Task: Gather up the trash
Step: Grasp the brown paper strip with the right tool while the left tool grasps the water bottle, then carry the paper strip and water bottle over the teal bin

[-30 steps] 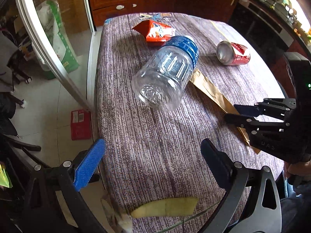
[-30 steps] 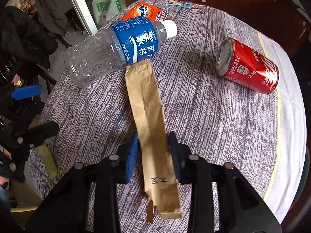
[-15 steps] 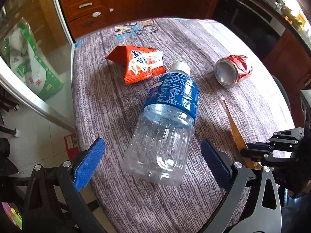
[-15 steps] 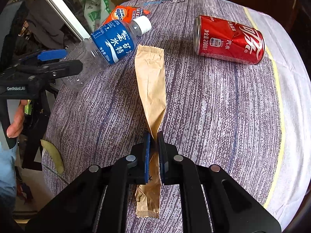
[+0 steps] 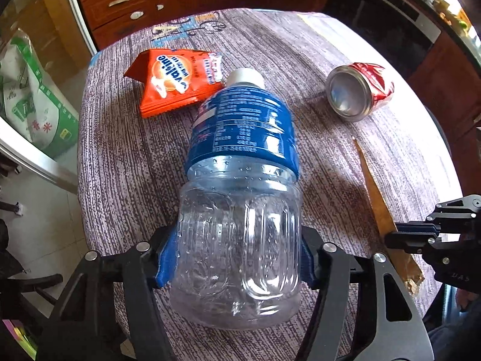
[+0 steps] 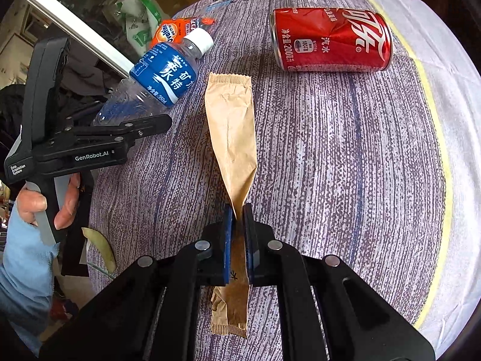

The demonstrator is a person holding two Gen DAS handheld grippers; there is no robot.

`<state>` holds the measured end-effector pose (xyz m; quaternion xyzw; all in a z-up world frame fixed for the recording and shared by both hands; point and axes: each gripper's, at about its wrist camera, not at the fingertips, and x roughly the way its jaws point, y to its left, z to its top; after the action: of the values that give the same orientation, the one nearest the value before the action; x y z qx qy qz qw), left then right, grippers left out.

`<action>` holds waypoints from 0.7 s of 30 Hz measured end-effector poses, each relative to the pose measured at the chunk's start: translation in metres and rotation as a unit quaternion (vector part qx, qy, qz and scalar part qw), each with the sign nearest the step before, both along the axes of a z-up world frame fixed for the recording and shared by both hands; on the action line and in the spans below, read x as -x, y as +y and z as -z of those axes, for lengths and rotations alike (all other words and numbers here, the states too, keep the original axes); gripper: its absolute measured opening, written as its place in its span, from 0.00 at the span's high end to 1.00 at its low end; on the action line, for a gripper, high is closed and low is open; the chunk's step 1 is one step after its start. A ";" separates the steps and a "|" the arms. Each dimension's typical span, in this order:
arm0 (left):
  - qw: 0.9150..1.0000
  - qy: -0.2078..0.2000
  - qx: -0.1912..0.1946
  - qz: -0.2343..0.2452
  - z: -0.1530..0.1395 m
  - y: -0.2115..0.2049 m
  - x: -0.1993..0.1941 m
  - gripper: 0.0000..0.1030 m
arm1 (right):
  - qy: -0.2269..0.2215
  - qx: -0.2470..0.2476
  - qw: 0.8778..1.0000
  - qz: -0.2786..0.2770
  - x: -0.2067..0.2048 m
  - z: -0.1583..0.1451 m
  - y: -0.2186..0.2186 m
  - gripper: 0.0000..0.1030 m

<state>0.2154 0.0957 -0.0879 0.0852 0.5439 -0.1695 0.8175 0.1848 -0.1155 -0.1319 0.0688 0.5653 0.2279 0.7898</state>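
A clear plastic bottle (image 5: 240, 138) with a blue label and white cap lies on the striped tablecloth (image 5: 126, 168). My left gripper (image 5: 237, 258) is closing on the bottle's clear lower half, with a blue pad against each side. In the right wrist view, the same bottle (image 6: 163, 78) shows beyond the left gripper (image 6: 150, 126). My right gripper (image 6: 237, 213) is shut on a long brown paper wrapper (image 6: 231, 126), pinched edge-up near its near end. From the left wrist, the wrapper (image 5: 375, 198) and right gripper (image 5: 390, 234) sit at the right.
A dented red soda can (image 6: 330, 42) lies on its side at the far right. An orange snack packet (image 5: 174, 78) lies behind the bottle. A yellowish peel (image 6: 100, 246) rests at the table's left edge. Wooden drawers (image 5: 120, 0) and a green-white sack (image 5: 36, 105) stand beyond.
My left gripper moved forward over the bottle and its jaws came in from wide open onto the bottle's sides. My right gripper closed on the brown wrapper and tilted it up on edge.
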 end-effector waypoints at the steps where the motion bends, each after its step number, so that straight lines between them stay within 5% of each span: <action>1: 1.000 -0.007 -0.005 0.001 -0.002 -0.003 0.004 0.39 | -0.001 0.000 1.000 0.000 0.001 0.000 -0.001 0.93; 21: 1.000 -0.025 -0.015 0.005 -0.030 -0.058 0.074 0.40 | -0.015 -0.045 0.998 0.046 0.037 -0.016 -0.096 0.92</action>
<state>0.1410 0.0373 -0.0575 0.1046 0.5256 -0.1629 0.8284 0.1481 -0.2114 -0.1163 0.1272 0.5387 0.2173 0.8040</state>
